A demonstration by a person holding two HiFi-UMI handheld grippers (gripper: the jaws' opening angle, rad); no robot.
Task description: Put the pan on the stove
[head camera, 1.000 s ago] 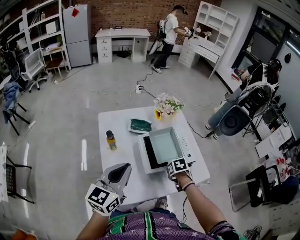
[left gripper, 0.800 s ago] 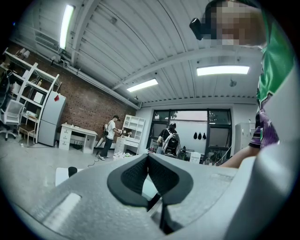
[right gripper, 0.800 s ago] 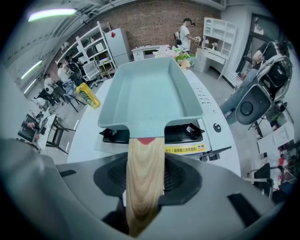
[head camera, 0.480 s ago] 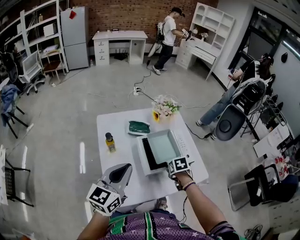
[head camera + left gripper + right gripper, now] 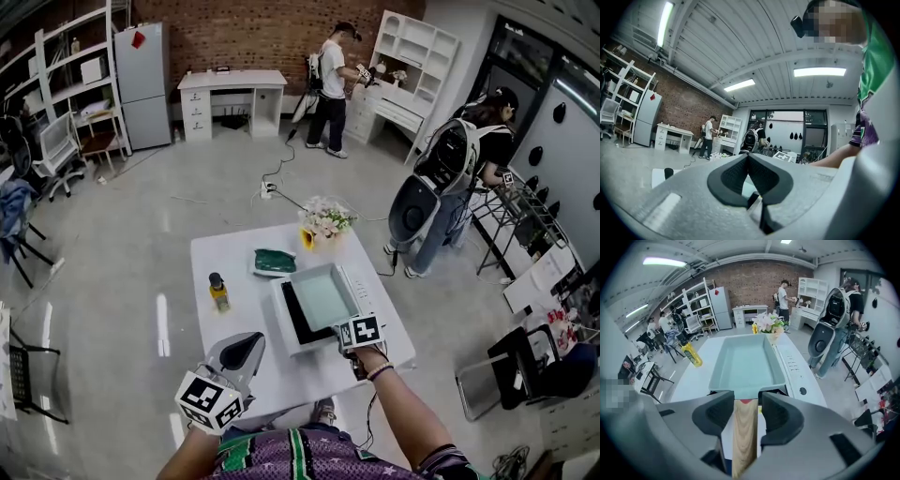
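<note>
Room: grey polished floor (image 5: 141, 216) ran under a red brick wall (image 5: 262, 28), and a white square table (image 5: 234, 323) stood in the middle.
Pan: the pale blue-green rectangular pan (image 5: 322, 295) sat flat on the black glass top of the white stove (image 5: 373, 281). It covered most of the glass and looked level.
Handle: the pan's light wooden handle (image 5: 744, 427) stuck out over the stove's near edge, towards the person.
Right gripper: the right gripper (image 5: 746, 401) was at the stove's near edge. Its jaws were spread wide on either side of the handle, which lay between the pads without being squeezed.
Left gripper: the left gripper (image 5: 246, 349) hung off the stove's near left, over the table's edge, with its jaws closed together on nothing.
Around the stove: a yellow bottle with a dark cap (image 5: 218, 292) stood to the stove's left, well apart. A dark green folded cloth (image 5: 274, 261) lay just beyond its far left corner. A bunch of pale flowers (image 5: 323, 223) stood beyond its far side.
Progress: the placing itself looked done, with the pan on the stove and the grip let go. What seemed left was only to draw the right gripper back off the handle without nudging the pan.
</note>
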